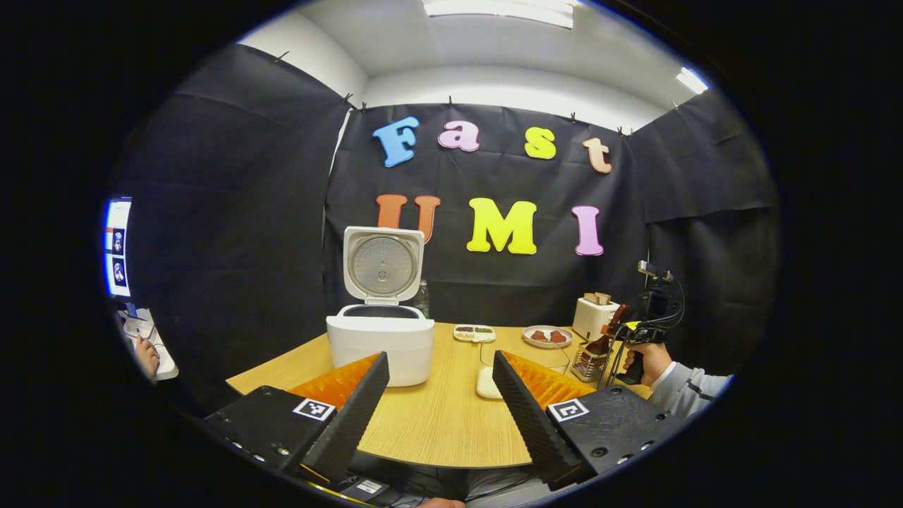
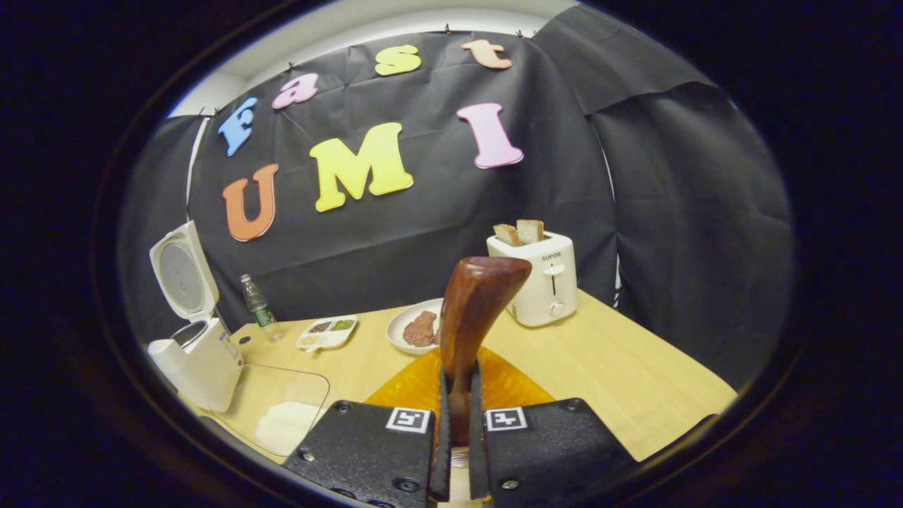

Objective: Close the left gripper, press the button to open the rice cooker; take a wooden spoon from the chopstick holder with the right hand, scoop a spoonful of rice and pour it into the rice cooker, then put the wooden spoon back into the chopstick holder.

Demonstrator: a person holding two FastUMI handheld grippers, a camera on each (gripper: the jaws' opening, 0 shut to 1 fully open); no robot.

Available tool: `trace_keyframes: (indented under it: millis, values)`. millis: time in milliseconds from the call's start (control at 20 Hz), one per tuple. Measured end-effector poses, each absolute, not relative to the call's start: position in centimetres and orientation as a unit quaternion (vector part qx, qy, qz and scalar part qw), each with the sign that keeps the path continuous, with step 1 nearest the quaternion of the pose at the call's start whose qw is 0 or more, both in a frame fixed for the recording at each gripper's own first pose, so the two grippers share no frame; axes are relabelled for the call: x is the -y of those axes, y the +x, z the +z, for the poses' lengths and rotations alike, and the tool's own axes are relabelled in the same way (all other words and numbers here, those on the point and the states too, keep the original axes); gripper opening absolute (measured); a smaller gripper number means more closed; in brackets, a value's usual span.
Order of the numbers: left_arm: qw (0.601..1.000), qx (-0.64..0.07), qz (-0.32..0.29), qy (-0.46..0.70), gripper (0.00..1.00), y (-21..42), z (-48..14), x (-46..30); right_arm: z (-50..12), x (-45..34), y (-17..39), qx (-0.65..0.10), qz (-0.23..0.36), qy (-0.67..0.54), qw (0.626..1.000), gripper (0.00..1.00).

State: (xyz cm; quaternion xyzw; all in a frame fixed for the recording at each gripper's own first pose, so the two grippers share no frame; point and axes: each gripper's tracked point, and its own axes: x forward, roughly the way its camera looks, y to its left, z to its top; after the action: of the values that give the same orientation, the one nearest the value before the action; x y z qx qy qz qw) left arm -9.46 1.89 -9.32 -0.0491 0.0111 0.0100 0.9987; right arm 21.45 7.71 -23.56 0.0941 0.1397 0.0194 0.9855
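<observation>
One tabletop [image 1: 437,423] carries your rice cooker [image 1: 381,346] at far left, lid up. Your left gripper [image 1: 441,395] hangs near it, jaws spread wide. Your right gripper [image 2: 457,416] has its jaws pinching the wooden spoon [image 2: 473,310], lifted above the chopstick holder [image 1: 589,361] at right.

The rice cooker [image 1: 381,342] is white, and its raised lid [image 1: 383,264] has a silver-grey inner plate. The table [image 1: 437,416] is pale wood with a fine straight grain. The spoon [image 2: 474,310] is a dark reddish brown, glossy. The toaster [image 2: 540,277] is white, with tan-crusted bread [image 2: 520,232] in it. A white plate [image 2: 409,326] carries reddish-brown food. A white tray [image 2: 326,332] has green and brown patches. The bottle [image 2: 258,305] has a green label. The sleeve [image 1: 688,391] is grey with dark stripes.
</observation>
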Motion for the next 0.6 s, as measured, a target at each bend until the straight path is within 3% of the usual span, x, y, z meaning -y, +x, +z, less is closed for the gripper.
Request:
trace_keyframes:
  millis: [450,500,600]
  values:
    - [0.998,-0.030,0.028,-0.042,0.94,-9.2,-11.7,-4.5,-14.7,-11.5,17.7,-0.052,0.053,0.040,0.996,0.15]
    - [0.998,-0.034,0.030,-0.038,0.94,-9.0,-12.0,-4.7,-13.9,-12.3,17.3,-0.044,0.061,0.039,0.996,0.10]
    - [0.998,-0.039,0.034,-0.033,0.94,-8.9,-12.4,-5.1,-12.6,-14.1,16.5,-0.031,0.077,0.036,0.996,0.15]
